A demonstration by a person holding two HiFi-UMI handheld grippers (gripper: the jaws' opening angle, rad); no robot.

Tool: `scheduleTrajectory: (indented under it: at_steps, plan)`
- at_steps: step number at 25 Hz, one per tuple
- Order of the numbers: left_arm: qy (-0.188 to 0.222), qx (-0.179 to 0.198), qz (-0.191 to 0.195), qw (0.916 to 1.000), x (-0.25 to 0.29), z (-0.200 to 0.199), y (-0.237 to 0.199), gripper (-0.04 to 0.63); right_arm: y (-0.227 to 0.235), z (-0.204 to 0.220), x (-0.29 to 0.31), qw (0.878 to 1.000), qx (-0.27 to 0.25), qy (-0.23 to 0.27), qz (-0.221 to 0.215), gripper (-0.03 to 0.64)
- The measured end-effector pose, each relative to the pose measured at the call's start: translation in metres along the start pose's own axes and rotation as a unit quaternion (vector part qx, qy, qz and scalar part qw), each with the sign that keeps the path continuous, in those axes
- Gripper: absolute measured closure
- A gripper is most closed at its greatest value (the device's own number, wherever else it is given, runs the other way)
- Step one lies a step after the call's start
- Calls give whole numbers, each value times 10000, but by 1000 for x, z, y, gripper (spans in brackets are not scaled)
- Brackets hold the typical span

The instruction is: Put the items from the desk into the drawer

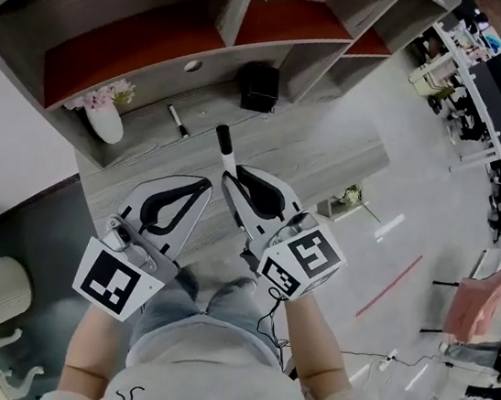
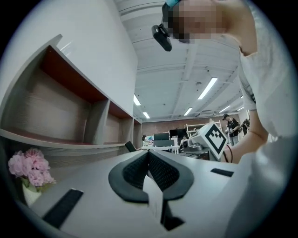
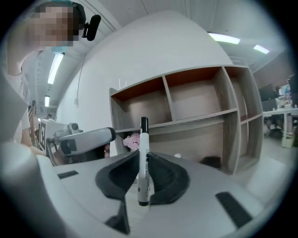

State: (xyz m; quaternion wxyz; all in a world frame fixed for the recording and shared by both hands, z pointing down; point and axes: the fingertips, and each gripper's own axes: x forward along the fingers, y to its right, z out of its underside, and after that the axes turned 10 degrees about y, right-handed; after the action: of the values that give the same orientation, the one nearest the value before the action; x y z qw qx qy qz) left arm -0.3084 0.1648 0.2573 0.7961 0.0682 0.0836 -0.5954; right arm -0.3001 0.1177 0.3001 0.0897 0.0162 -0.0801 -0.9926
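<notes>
Marker point(image 1: 225, 145) sticks out well past the tips of the right claw point(image 1: 229, 179) in the head view, over the surface point(image 1: 330, 159) where a second pen point(image 1: 177, 120) and a black box point(image 1: 259, 87) lie. With that overhang I judge it could pivot or slip free on the way to the drawer, which no view shows. The left gripper view shows the left claw point(image 2: 149, 155) pressed together on nothing, with no writing legible. In the right gripper view the pads point(image 3: 160, 174) pinch the marker's white barrel point(image 3: 144, 176), whose small dark print is too blurred to read.

The right claw point(image 1: 232, 180) hides the lower half of the marker point(image 1: 225, 145).
</notes>
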Motion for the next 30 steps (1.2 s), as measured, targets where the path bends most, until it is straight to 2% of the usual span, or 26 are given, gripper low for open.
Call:
scheduleTrajectory:
  at_steps: [9,17,25,30]
  plan:
    - [82,-226,714,9972,91,17,101,586,72,-25,-116,9973,-124,228,693,546]
    - [168,-282,1123,9931,166,33,206,586,136,-38,-236,9927,-216,346,1137,546]
    - [210,-337,1350,9901,211,44,269,586,178,-39,-308,9883,-210,429,1446,546]
    - [23,-381,1523,9876,229,58,288,586,203,-29,-334,9842,-72,446,1712,546]
